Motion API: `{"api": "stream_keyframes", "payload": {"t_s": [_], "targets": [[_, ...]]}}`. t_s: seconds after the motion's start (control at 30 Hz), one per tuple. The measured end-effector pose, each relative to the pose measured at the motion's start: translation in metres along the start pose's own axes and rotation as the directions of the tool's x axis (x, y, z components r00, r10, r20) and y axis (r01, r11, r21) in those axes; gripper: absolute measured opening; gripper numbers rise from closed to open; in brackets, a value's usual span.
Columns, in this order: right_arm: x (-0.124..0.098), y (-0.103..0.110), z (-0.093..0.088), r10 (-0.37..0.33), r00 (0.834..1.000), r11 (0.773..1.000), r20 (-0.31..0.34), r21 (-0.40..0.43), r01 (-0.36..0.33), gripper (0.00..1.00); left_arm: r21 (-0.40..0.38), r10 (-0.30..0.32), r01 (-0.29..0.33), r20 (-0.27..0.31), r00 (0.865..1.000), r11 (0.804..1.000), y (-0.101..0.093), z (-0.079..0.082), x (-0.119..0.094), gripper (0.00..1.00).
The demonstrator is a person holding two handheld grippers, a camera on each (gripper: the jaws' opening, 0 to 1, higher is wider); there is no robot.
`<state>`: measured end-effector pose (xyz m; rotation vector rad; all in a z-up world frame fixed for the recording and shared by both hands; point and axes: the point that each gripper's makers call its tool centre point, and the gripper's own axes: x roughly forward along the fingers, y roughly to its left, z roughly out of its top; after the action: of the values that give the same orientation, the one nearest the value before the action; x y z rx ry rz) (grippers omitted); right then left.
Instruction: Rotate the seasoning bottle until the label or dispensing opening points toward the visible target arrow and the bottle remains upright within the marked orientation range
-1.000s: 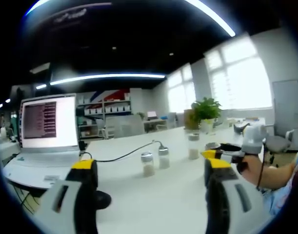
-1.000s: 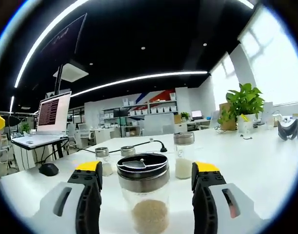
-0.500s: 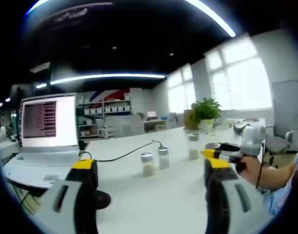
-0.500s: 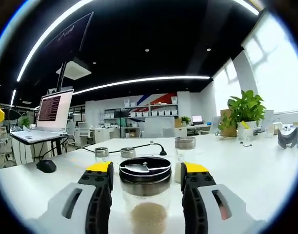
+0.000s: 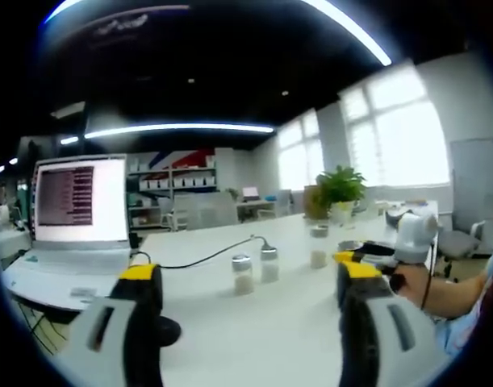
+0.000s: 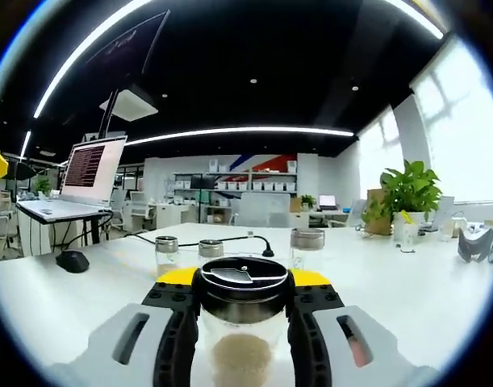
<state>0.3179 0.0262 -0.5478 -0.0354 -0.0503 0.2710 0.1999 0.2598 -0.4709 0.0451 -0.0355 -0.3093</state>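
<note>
Bottle (image 6: 241, 322) stands upright at frame bottom centre, clamped between my right tongs (image 6: 242, 300); my left tongs (image 5: 246, 282) hang apart, farther off.

Object: seasoning bottle (image 6: 241, 322), clear glass jar with a dark metal shaker lid.
Contents: pale brown granules, settled in the lower part of the jar.
Lid: flat top with a silver flap-shaped dispensing opening, lying on the lid's left-centre in the right gripper view.
Pose: upright.
Support: white table (image 6: 415, 298); base contact is out of frame.
Grip state: held between the jaws of the right gripper (image 6: 241, 322), the yellow-tipped pads pressed against both sides just below the lid.
Left gripper view: bottle lid (image 5: 351, 243) visible at the right gripper's jaws, small.
Label: none discernible.
</note>
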Motion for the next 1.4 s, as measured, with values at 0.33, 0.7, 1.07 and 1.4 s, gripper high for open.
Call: {"api": "stream_keyframes", "payload": {"t_s": [0.33, 0.7, 1.07, 1.4], "targets": [[0.0022, 0.0011, -0.0002, 0.033, 0.999, 0.999, 0.016, 0.005, -0.033, 0.41, 0.007, -0.008, 0.008, -0.005, 1.0, 1.0, -0.001, 0.0001, 0.0002, 0.94], [0.0034, 0.0012, -0.0014, 0.07, 0.998, 0.997, 0.005, 0.014, -0.07, 0.4, 0.002, -0.027, 0.027, 0.02, 0.999, 1.0, -0.0046, 0.0058, -0.0016, 0.94], [0.0038, 0.0013, -0.0014, 0.105, 0.994, 0.994, 0.014, 0.022, -0.105, 0.4, 0.006, -0.029, 0.029, 0.014, 0.999, 1.0, -0.0064, 0.0047, -0.0016, 0.94], [0.0049, 0.0029, -0.0024, 0.147, 0.989, 0.989, -0.005, 0.024, -0.147, 0.4, 0.0, -0.026, 0.026, 0.025, 0.999, 1.0, -0.005, 0.0066, -0.0026, 0.96]]}}
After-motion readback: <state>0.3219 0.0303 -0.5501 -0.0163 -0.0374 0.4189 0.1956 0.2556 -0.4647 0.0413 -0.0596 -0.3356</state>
